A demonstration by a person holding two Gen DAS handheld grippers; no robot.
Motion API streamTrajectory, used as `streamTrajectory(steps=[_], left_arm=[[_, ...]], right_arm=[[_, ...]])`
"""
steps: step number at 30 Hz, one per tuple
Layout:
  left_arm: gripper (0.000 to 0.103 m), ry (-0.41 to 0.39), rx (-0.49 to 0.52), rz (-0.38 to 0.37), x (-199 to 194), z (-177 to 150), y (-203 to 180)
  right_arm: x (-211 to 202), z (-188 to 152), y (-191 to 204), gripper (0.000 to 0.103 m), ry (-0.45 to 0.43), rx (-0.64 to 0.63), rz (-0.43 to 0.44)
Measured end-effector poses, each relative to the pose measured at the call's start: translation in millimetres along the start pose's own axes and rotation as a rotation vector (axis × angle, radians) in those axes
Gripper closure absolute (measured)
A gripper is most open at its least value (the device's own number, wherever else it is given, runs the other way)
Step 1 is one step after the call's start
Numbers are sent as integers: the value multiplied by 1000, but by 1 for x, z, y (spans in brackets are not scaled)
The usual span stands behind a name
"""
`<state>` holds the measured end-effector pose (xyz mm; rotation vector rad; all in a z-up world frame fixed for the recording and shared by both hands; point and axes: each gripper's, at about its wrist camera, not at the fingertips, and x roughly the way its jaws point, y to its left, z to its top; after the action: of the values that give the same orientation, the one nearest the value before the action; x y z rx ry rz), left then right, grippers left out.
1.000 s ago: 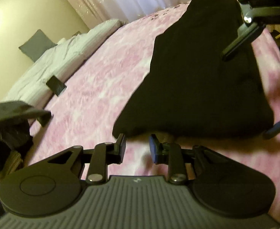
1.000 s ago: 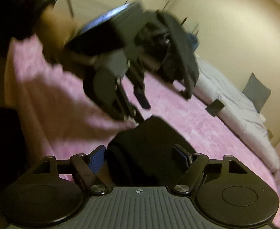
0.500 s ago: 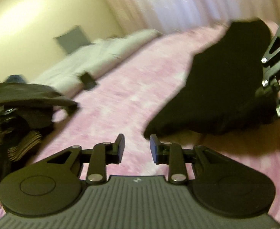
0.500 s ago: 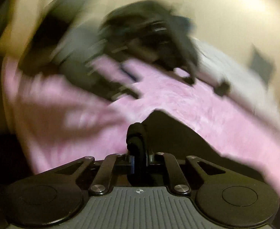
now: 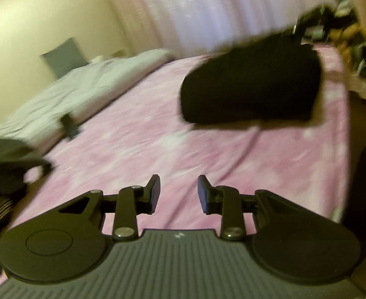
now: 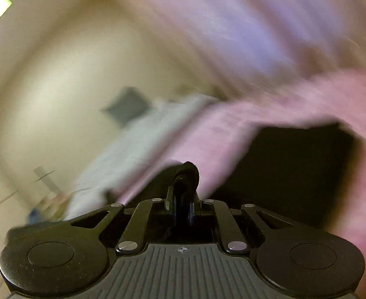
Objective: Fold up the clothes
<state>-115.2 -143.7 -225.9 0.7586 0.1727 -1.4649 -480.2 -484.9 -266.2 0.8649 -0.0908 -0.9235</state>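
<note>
My left gripper (image 5: 178, 194) hangs with its fingers spread apart and nothing between them, low over the pink bedspread (image 5: 158, 144). My right gripper (image 6: 183, 196) has its fingers drawn together, pinching a bunched fold of the black garment (image 6: 186, 172) that pokes up between the tips.

The bedspread is a soft, mottled pink and white, slightly creased, and covers the whole bed. Along its far left side lies a rumpled pale grey duvet (image 5: 65, 94), with a grey pillow (image 5: 64, 57) propped against the cream wall (image 5: 33, 12) behind it. A small dark flat object (image 5: 69, 125) sits at the duvet's edge; I cannot tell what it is. Sheer white curtains (image 5: 207, 10) hang across the back of the room. A dark heap of other clothes (image 5: 6, 174) sits at my left.

From the left camera the black garment (image 5: 252, 82) is a matte, blocky folded mass, raised at its far end. The right view is heavily blurred.
</note>
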Motion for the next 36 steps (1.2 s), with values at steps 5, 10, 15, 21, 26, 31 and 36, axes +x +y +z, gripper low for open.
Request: streamTrajectory(steps=[5, 10, 15, 21, 26, 31, 36], left_arm=[[71, -24, 44, -111, 41, 36, -49], [71, -56, 64, -169, 73, 62, -73], [70, -86, 74, -198, 88, 79, -87], [68, -74, 90, -227, 110, 84, -94], [68, -66, 99, -249, 121, 89, -99], [68, -64, 92, -269, 123, 93, -101], [68, -65, 78, -301, 121, 98, -101]], right_arm=[[2, -8, -46, 96, 51, 58, 3], [12, 15, -31, 96, 62, -11, 61], [-2, 64, -26, 96, -124, -84, 74], [10, 46, -91, 96, 19, 32, -74], [1, 58, -81, 96, -9, -37, -51], [2, 48, -92, 96, 1, -13, -109], [-5, 60, -97, 95, 15, 34, -74]])
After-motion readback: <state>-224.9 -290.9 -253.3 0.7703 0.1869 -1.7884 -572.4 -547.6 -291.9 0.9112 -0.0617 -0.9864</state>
